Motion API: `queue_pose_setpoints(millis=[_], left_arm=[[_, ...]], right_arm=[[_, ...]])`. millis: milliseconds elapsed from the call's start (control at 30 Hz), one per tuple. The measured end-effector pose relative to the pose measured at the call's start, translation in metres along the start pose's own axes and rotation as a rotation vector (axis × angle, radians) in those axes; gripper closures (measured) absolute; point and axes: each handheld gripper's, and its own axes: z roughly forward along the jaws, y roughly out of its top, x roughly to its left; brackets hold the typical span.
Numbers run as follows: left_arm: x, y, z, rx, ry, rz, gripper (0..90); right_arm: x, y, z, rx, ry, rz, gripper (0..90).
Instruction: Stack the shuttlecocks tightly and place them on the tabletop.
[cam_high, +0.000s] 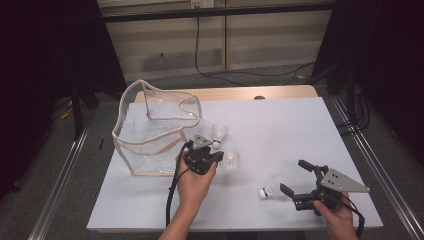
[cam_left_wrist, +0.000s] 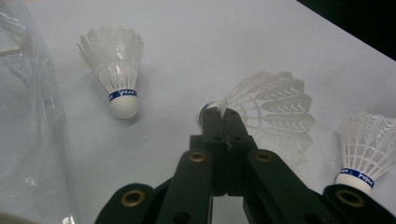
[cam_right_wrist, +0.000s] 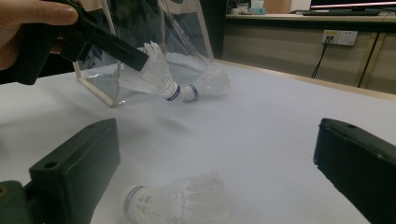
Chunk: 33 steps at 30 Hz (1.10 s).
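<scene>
My left gripper (cam_high: 219, 156) is shut on the feather skirt of a white shuttlecock (cam_high: 231, 160), just right of the clear bag (cam_high: 150, 135). In the left gripper view the closed jaws (cam_left_wrist: 222, 114) overlap that shuttlecock (cam_left_wrist: 271, 107), whose cork peeks out behind the tips. A second shuttlecock (cam_high: 220, 132) lies beside the bag's right corner. My right gripper (cam_high: 293, 176) stands open near the front right edge, with a third shuttlecock (cam_high: 270, 189) lying on the table just left of its jaws. In the right gripper view that one (cam_right_wrist: 173, 203) lies low between the two wide-apart jaws, untouched.
The clear plastic bag with beige trim stands open-topped on the left part of the white table sheet (cam_high: 280, 125). A black cable (cam_high: 172, 195) trails from the left gripper to the front edge. Dark frames and rails flank the table.
</scene>
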Motion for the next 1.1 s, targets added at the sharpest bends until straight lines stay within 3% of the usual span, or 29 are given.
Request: queue_pose_setpoints(millis=[300, 1100], left_arm=[[-0.001, 0.001, 0.003, 0.005, 0.009, -0.004, 90.0], [0.002, 0.0, 0.013, 0.037, 0.083, -0.03, 90.0]], right_arm=[[0.0, 0.0, 0.0, 0.0, 0.003, -0.006, 0.0], [0.0, 0.0, -0.001, -0.002, 0.003, -0.001, 0.1]])
